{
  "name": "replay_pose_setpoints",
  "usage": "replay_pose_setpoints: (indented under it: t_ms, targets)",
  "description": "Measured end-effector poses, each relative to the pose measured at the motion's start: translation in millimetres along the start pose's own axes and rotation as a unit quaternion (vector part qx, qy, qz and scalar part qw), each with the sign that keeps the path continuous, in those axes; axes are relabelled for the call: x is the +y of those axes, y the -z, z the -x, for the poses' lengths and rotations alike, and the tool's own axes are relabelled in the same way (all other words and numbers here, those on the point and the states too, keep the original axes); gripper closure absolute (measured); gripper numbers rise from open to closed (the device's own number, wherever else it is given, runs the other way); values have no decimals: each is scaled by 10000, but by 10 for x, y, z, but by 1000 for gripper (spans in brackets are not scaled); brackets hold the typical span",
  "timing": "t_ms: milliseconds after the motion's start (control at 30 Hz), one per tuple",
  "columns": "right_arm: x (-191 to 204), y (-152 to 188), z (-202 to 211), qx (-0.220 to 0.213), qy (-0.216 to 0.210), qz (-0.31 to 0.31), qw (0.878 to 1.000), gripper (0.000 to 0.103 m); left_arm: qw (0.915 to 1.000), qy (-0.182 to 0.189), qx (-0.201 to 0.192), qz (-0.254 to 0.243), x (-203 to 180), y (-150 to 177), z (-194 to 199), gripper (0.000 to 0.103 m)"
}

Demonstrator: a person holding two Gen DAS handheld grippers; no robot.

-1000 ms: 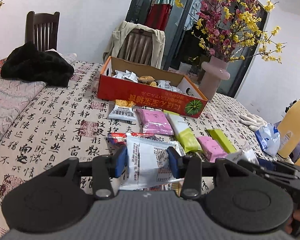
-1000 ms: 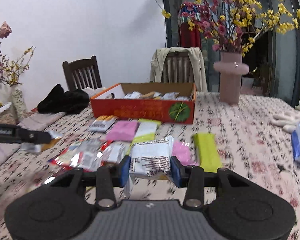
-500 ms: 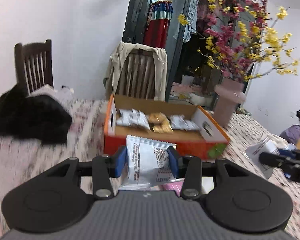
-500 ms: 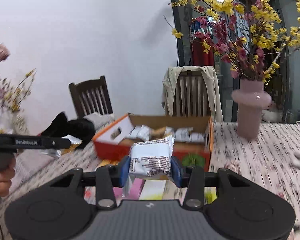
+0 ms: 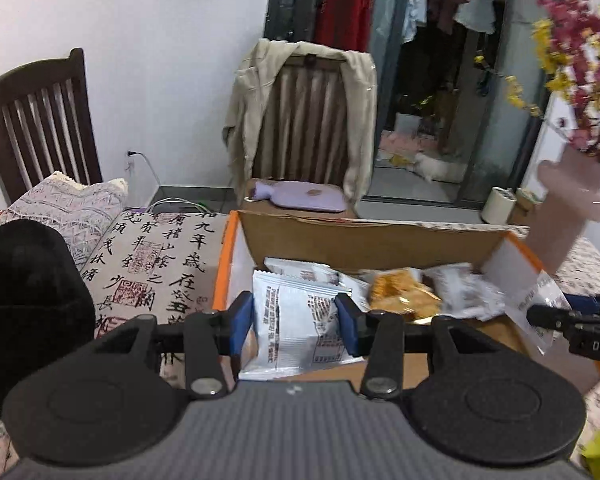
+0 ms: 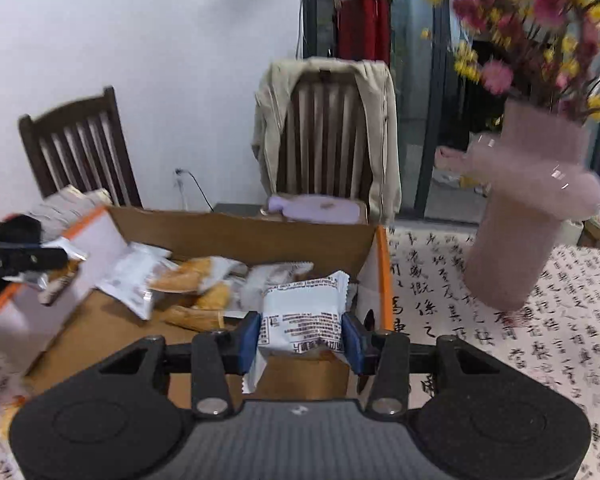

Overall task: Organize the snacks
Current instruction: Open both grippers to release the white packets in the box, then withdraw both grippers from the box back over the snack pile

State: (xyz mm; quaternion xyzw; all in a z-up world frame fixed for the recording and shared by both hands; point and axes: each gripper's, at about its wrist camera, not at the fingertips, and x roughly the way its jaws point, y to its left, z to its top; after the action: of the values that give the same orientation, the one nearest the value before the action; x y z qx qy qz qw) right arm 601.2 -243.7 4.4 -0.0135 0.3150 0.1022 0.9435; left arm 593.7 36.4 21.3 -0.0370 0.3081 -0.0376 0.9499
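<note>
Both grippers had moved fwd from table to over the box (image 5: 380, 240). Left gripper (image 5: 296, 322) pinched a white packet (image 5: 296, 320); right gripper (image 6: 302, 338) pinched another packet (image 6: 302, 316) at box's right end. Best: lower inside walls, then let go. Both held level, pointing far.

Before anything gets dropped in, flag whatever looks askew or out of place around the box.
Nothing spilled or damaged. The packets in the cardboard box lie in a loose jumble, not rows. Each tongs, left and right, grips a white snack packet over it.
</note>
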Motion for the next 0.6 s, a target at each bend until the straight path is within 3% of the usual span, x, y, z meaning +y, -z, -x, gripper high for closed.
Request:
replay_pose_setpoints:
  t_ms: [167,267,600]
  targets:
    - [76,27,-227,51,55,187,9998,53,9999,95,26,-82,42,64,-116,51]
    - [139,28,-237,7,225,289,9993,39,9998,157,9,-76,55,69,-86,45]
    - [180,-22,450,-464,251,466,9975,25,9991,219,-277,-246,25,47,571,32]
